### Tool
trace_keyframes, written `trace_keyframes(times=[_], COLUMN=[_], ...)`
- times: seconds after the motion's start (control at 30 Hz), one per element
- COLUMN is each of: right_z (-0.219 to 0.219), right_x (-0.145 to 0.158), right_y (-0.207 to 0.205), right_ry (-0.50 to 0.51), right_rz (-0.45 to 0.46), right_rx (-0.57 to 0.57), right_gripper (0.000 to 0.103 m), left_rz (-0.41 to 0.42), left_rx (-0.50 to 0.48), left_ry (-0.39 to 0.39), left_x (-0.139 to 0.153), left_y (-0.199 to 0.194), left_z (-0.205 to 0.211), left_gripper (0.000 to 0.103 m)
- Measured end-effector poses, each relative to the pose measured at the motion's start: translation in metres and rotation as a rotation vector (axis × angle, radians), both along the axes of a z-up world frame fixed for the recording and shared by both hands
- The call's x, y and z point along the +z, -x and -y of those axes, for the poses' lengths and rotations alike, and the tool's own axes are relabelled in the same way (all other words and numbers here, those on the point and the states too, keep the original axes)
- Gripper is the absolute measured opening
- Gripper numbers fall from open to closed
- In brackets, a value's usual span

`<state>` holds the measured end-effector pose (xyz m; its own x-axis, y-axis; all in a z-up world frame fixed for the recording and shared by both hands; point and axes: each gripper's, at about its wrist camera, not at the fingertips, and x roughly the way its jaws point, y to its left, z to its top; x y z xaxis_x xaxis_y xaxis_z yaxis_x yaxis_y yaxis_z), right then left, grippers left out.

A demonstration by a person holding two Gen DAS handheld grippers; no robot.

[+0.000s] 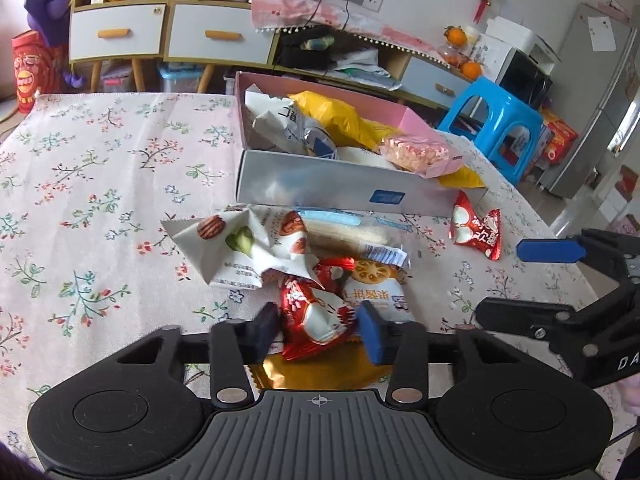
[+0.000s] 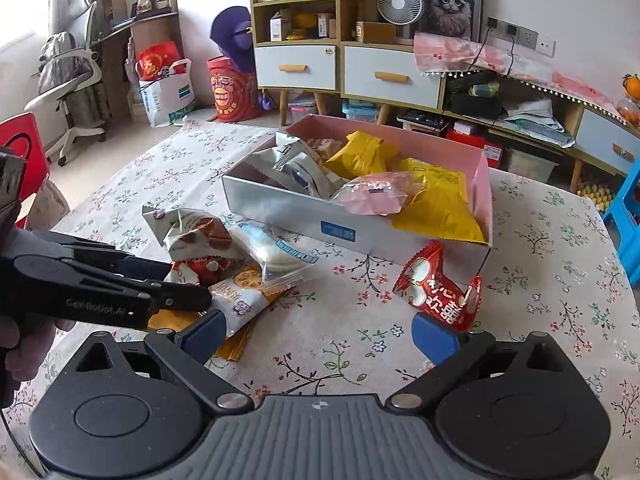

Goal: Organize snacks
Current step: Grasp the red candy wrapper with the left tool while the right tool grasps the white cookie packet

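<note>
Left wrist view: left gripper [image 1: 318, 330] is clamped on a red-and-white snack packet [image 1: 316, 318], pads pressing both sides of it. Packet sits at the near end of a small pile on the floral tablecloth [image 1: 100, 184]: a white nut-print packet [image 1: 232, 246] on the left, a clear-wrapped pale cake [image 1: 352, 236] behind it, an orange-print biscuit packet [image 1: 380, 286] touching the held one on the right, a gold wrapper [image 1: 316, 376] under it. The box [image 1: 332, 188], already part filled with yellow and white bags, is just beyond the pile. A second red packet [image 1: 476, 228] lies to the right, near the box's right corner. Right gripper's blue fingertip [image 1: 548, 250] comes in from the right edge.

Right wrist view: right gripper [image 2: 320, 334] is released, jaws wide, nothing between them. Red packet [image 2: 440, 294] lies at its right pad [image 2: 436, 338], whether it touches I cannot tell. Box [image 2: 332, 220] lies beyond. The left gripper [image 2: 120, 292] reaches into the pile from the left.
</note>
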<state>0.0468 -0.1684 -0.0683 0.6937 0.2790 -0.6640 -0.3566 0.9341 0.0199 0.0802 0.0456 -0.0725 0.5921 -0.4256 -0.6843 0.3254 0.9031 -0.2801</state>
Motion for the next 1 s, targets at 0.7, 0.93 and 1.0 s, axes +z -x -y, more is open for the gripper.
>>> trace_keyframes(times=[0.7,0.93,1.0], right_z=[-0.054,-0.065,-0.066], right_x=[-0.015,-0.022,-0.025], right_y=[-0.016,-0.026,-0.027], right_ry=[0.012,-0.013,-0.007], right_rz=[-0.059,-0.091,-0.1], right_rx=[0.076,0.044,0.045], right_gripper=[0.09,0.078,0.067], left_rz=[0.005,-0.003,-0.003], left_rx=[0.04,0.053,0.052], left_ry=[-0.147,-0.144,-0.142], left_x=[0.012,0.01,0.011], left_y=[0.012,0.012,0.013], left_z=[-0.024,-0.035,-0.035], left_gripper=[0.029,0.029,0.029])
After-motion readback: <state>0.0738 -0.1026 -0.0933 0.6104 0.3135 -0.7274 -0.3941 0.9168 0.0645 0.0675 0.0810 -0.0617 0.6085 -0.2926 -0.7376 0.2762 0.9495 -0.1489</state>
